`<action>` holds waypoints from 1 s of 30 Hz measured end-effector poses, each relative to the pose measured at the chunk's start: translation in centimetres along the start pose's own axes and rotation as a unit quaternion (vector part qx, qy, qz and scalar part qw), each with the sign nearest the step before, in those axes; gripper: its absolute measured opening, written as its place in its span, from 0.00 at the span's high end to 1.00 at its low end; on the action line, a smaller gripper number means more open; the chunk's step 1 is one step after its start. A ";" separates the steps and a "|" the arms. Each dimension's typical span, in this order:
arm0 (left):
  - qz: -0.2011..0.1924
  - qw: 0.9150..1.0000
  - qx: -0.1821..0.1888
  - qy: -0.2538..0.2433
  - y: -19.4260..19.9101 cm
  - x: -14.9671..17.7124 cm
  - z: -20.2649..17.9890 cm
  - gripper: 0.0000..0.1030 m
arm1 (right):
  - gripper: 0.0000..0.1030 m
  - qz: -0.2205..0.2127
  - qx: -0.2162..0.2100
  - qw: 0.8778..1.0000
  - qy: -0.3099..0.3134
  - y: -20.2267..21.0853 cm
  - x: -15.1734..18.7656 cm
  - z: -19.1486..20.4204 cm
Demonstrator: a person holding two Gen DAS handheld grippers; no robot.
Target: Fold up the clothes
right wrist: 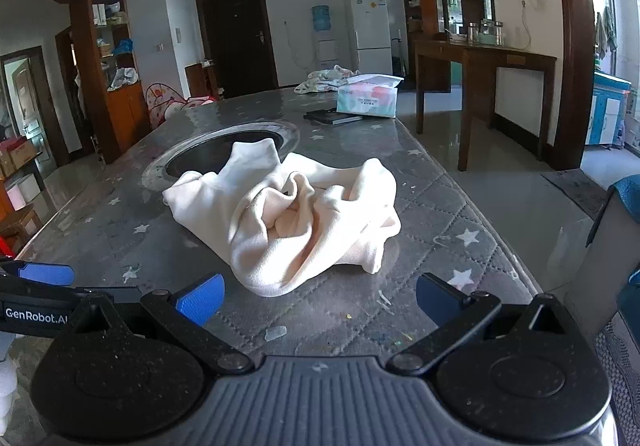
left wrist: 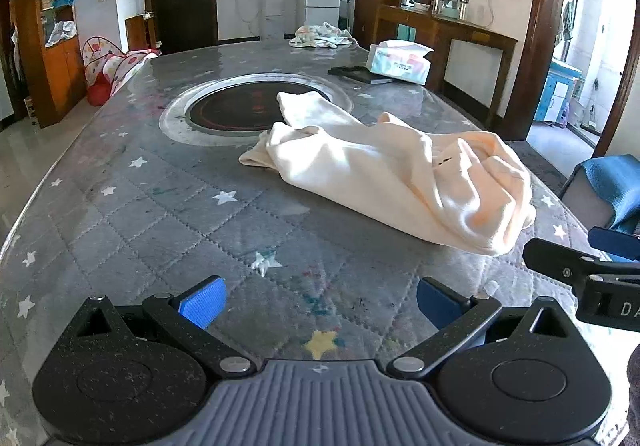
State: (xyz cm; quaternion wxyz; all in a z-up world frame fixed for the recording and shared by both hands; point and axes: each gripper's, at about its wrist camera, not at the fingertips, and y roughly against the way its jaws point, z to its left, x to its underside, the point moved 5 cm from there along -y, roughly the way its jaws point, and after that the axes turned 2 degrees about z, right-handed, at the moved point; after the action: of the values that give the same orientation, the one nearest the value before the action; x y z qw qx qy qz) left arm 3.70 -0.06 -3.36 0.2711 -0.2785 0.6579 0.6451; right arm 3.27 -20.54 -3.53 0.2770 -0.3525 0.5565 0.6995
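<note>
On the table (left wrist: 168, 213) ahead of you, the garment (left wrist: 400, 173) lies crumpled beside the inset hob, no fold made. Your left gripper (left wrist: 318, 304) and right gripper (right wrist: 318, 300) gape fully, holding nothing. All folding remains.

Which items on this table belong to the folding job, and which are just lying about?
Job:
- crumpled cream garment
- left claw, open
- right claw, open

Lying about:
- tissue pack
- black flat item
- patterned cloth heap at the far end
- round inset hob
</note>
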 end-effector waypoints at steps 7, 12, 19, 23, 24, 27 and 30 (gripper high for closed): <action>0.004 1.000 0.011 -0.001 1.2 0.3 -0.6 0.00 | 0.00 -0.012 0.010 1.000 0.008 1.0 0.1 0.4; 0.011 1.000 0.001 -0.002 1.4 0.5 -0.9 0.00 | 0.00 0.000 0.007 1.000 0.000 1.5 0.1 0.6; 0.009 1.000 -0.020 0.010 2.0 0.5 -1.0 0.00 | 0.00 0.023 0.013 1.000 -0.002 1.3 0.6 1.0; 0.007 1.000 -0.029 0.009 2.1 0.6 -1.2 0.00 | 0.00 0.029 0.016 0.999 -0.007 1.2 0.8 0.8; 0.009 0.999 -0.029 0.011 2.1 0.6 -1.2 0.00 | 0.00 0.030 0.017 0.999 -0.009 1.2 0.8 0.7; 0.015 0.999 -0.029 0.012 1.9 0.8 -1.4 0.00 | 0.00 0.033 0.020 0.999 -0.013 1.1 0.9 0.5; 0.018 0.999 -0.032 0.012 1.8 0.9 -1.6 0.00 | 0.00 0.035 0.023 0.999 -0.014 1.1 0.9 0.4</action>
State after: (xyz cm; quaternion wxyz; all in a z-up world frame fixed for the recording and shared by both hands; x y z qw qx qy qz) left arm 1.83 -1.63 -2.73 0.2425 -0.2822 0.6453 0.6672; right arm 1.85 -20.39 -3.53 0.2682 -0.3170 0.5804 0.7005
